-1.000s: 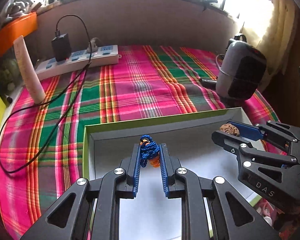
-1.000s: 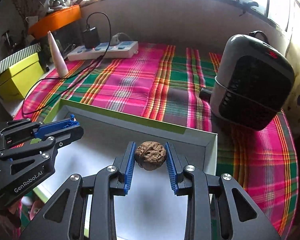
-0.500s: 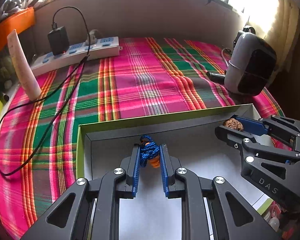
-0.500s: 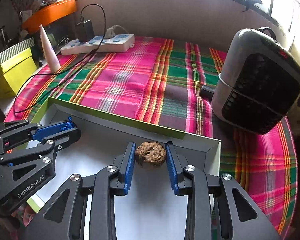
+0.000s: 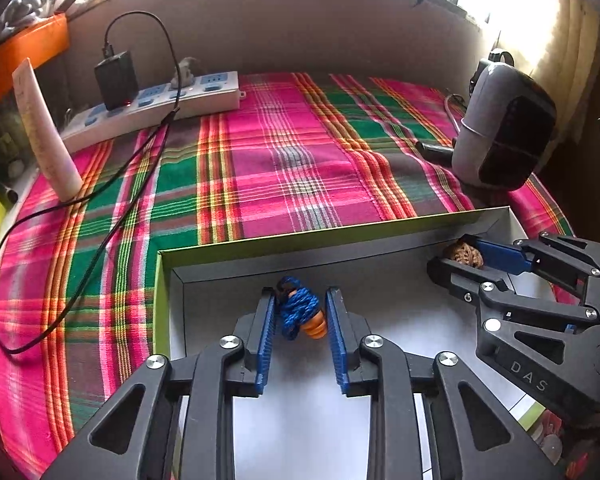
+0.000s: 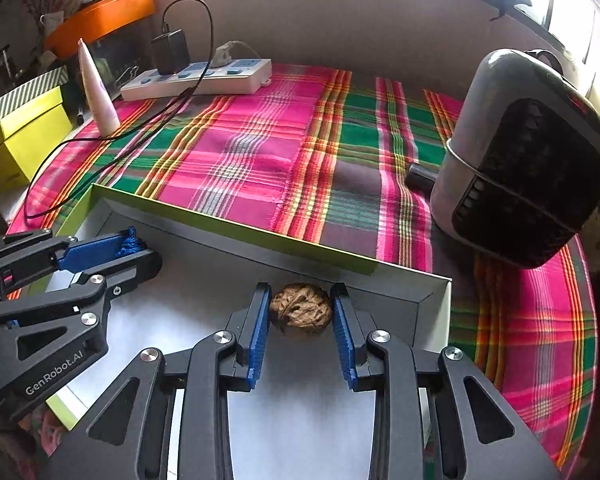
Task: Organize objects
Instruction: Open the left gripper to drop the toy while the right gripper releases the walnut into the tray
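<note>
Both grippers sit lower in the white tray [image 5: 400, 276] than a second ago, and the left gripper [image 5: 300, 312] has just been spreading its jaws. A gap now shows between the right blue pad and the blue-and-orange knot [image 5: 300, 314] that was pinched there before; the knot lies on the tray floor between the pads, near the far wall, apparently touching only the left pad. From the right wrist view, the left gripper [image 6: 140, 250] points at the tray's left end. The right gripper [image 6: 302, 312] is partly closed on a walnut [image 6: 301, 309], both pads pressing its sides, with the nut low over the floor by the tray's far right corner; whether it touches the floor cannot be told. The tray lies on a pink-and-green plaid cloth [image 6: 240, 152]. Beyond it stand a white power strip [image 5: 152, 104] with a black charger [image 5: 116, 80] plugged in, a pale tube [image 5: 44, 136] and a grey heater [image 6: 528, 160].
</note>
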`<state>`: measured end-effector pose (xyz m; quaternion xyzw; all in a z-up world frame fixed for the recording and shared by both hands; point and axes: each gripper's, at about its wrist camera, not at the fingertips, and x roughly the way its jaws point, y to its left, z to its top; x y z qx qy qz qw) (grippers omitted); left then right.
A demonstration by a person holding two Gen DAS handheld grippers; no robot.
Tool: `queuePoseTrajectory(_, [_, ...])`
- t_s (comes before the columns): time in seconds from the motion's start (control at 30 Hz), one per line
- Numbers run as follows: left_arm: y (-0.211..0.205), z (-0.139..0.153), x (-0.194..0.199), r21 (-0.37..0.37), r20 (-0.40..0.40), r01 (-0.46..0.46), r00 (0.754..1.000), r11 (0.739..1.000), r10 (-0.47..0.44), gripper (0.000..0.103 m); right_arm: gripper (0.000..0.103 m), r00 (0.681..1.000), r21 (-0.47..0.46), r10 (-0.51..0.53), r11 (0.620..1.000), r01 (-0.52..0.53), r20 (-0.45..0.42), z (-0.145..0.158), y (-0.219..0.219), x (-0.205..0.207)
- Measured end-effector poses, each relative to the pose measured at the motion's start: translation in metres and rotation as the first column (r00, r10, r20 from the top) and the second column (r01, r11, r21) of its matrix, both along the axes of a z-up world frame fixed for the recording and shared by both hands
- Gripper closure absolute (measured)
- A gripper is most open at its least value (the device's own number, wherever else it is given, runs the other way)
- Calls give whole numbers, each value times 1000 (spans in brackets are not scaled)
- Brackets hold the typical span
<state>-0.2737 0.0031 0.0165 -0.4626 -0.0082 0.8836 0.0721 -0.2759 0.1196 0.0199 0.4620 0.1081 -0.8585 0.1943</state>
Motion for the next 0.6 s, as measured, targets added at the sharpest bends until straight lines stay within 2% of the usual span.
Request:
queuePoseTrajectory(0.13, [3,0,2,-3,3,4,1000,1000,-4,74,70,1000,-7,-15,1000,15,-4,2,2,1])
queuePoseTrajectory(0.23, [4,1,5,0,4,10,1000,1000,-10,69,52,1000,-6,-21,1000,21,-4,2,3,2])
queuePoseTrajectory(0.27, [4,1,5,4,5,9,1000,1000,-9,68,51,1000,-3,-26,1000,26,-7,2,3,2])
queuePoseTrajectory(0.6, [-3,10,20,8,-11,-16,1000,1000,16,63,51,999,-21,-48,999,47,-26,10,9,13])
